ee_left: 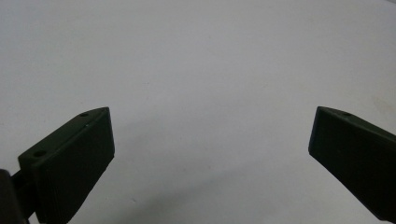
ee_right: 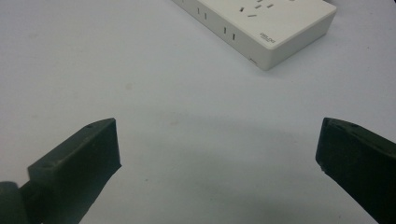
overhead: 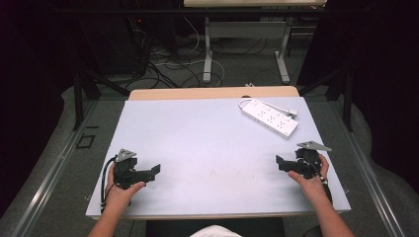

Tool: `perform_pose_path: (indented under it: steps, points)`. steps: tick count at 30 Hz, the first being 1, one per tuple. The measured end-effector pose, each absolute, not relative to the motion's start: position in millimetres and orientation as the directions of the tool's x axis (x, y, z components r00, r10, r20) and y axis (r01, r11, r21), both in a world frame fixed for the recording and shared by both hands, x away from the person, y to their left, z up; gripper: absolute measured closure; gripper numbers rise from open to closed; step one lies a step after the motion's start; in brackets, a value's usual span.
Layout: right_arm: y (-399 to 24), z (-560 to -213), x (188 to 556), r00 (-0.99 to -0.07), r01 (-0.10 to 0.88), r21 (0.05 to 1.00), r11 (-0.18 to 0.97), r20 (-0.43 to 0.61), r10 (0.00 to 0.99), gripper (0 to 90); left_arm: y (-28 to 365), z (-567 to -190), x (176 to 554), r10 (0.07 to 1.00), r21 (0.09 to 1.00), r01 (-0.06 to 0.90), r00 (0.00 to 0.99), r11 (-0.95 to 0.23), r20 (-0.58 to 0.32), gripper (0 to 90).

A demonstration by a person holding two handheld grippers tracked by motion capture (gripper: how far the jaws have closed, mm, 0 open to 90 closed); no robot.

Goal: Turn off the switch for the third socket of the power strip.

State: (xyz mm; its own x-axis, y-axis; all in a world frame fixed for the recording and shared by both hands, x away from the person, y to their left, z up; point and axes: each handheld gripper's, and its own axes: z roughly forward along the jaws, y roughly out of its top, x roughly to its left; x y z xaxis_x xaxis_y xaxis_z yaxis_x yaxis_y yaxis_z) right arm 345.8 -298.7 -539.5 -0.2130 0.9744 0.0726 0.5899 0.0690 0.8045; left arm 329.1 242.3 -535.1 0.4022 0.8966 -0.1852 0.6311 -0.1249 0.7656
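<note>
A white power strip [overhead: 270, 117] lies flat at the back right of the pale table top [overhead: 197, 148], its white cord looping off its far end. The right gripper view has its near end [ee_right: 261, 28] at the top. My left gripper [overhead: 154, 172] rests near the front left corner, held in a hand, open, with bare table between its jaws [ee_left: 210, 140]. My right gripper [overhead: 280, 161] sits near the front right edge, also open and empty [ee_right: 217, 149], a short way in front of the power strip.
A wooden strip [overhead: 212, 93] borders the table's far edge. Beyond it on the floor are tangled cables [overhead: 168, 69] and the legs of another desk [overhead: 208, 54]. Dark curtains close both sides.
</note>
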Motion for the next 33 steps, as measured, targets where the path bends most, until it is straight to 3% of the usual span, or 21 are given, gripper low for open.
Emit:
perform_pose_path:
  steps: [20,33]
  points:
    - [-290.6,-537.8,343.2,-0.241,0.587,0.802,0.114,0.039,0.970,2.3,234.9,-530.6,322.5,0.891,0.764,0.629,0.418,-0.144,-0.176,0.3]
    - [-283.0,-521.5,344.0,-0.253,0.611,0.777,0.151,0.010,0.967,5.1,233.6,-531.8,321.1,0.913,0.775,0.620,0.376,-0.122,-0.157,0.3]
